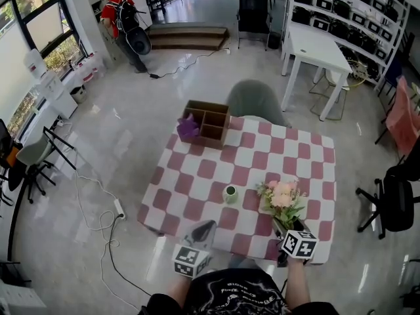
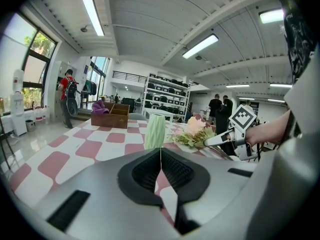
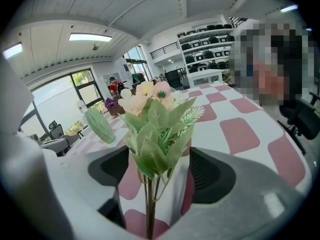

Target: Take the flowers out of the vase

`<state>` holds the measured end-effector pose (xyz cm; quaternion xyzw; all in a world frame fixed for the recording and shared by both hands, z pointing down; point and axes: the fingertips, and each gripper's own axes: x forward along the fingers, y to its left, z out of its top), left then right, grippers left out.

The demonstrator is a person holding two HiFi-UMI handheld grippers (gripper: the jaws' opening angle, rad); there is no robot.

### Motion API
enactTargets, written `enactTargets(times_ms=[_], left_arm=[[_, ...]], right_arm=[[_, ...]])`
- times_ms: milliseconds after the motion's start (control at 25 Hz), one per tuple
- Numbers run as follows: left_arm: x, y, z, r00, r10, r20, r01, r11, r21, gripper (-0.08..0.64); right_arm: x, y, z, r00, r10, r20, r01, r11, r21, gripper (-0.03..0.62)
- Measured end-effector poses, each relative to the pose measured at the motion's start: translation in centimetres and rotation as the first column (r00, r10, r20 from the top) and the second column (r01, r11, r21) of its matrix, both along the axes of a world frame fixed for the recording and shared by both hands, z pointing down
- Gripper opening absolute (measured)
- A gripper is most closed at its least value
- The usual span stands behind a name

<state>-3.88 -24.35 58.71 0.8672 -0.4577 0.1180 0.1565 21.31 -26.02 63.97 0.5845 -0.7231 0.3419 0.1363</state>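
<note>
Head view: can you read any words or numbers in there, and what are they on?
Nothing can be read.
Shirt: pale print, too blurred to read.
Left marker cube and right marker cube: black-and-white square patterns, no letters.
Shelf bins: white labels, too small to read.

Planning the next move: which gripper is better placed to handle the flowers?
Right. The right gripper has its jaws open on either side of the flowers' stems, pads not pressing. The left gripper is shut, empty, and aimed at the vase instead.

Flower stems (image 3: 148,204) out of view past bottom edge
</note>
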Motion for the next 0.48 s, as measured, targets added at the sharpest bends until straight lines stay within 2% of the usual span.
enactTargets(times_ms=[200, 480], left_arm=[[0.2, 0.1, -0.2, 1.0, 0.007, -0.002, -0.007, 1.0, 0.006, 0.012], [-0.2, 0.5, -0.4, 1.0, -0.002, -0.005, 0.002, 1.0, 0.012, 0.012]], right_arm=[[0.0, 0.2, -0.5, 1.0, 0.004, -0.002, -0.004, 0.999, 0.034, 0.397], [0.5, 0.0, -3.9, 1.0, 0.014, -0.021, -0.011, 0.989, 0.151, 0.436]])
